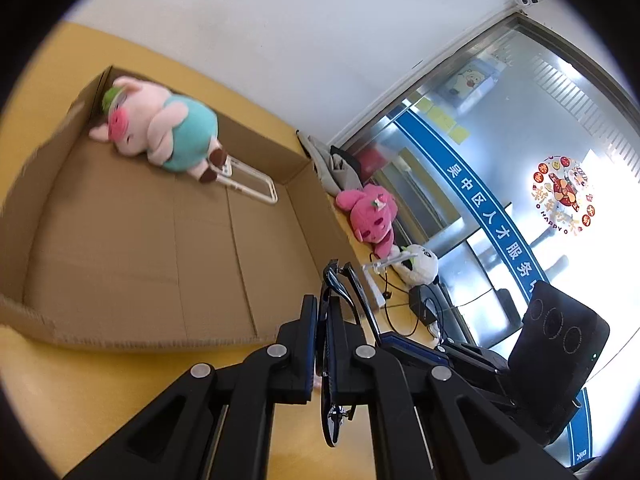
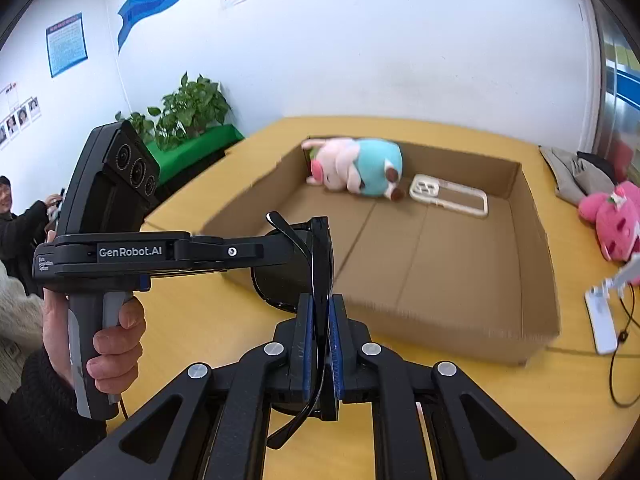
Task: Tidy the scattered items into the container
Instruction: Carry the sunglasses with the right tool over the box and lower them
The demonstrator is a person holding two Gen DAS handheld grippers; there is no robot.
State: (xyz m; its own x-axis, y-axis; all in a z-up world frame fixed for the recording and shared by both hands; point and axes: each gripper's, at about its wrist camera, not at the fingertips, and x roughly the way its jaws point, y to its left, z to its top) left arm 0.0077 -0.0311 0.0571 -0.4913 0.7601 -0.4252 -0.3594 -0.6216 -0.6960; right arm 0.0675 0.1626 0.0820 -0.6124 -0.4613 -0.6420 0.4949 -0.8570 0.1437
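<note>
Pinching sunglasses (image 2: 316, 264) between both grippers' pads (frame edge-on).

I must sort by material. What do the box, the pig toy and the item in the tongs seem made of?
Box: matte brown corrugated cardboard, fluted cut edges. Pig toy: soft fuzzy plush fabric. Sunglasses: glossy black frame and dark lenses, probably plastic.

— What sort of place is this?
— An office, a public service centre by its look. At upper left of the right wrist view, a blue notice board (image 2: 66, 44) and staff photos (image 2: 20, 118) hang on the white wall (image 2: 400, 40).
— Anything else?
— A glass door (image 1: 520, 160) with a blue lettered band, right of the left wrist view, and a potted plant (image 2: 192, 108).
</note>
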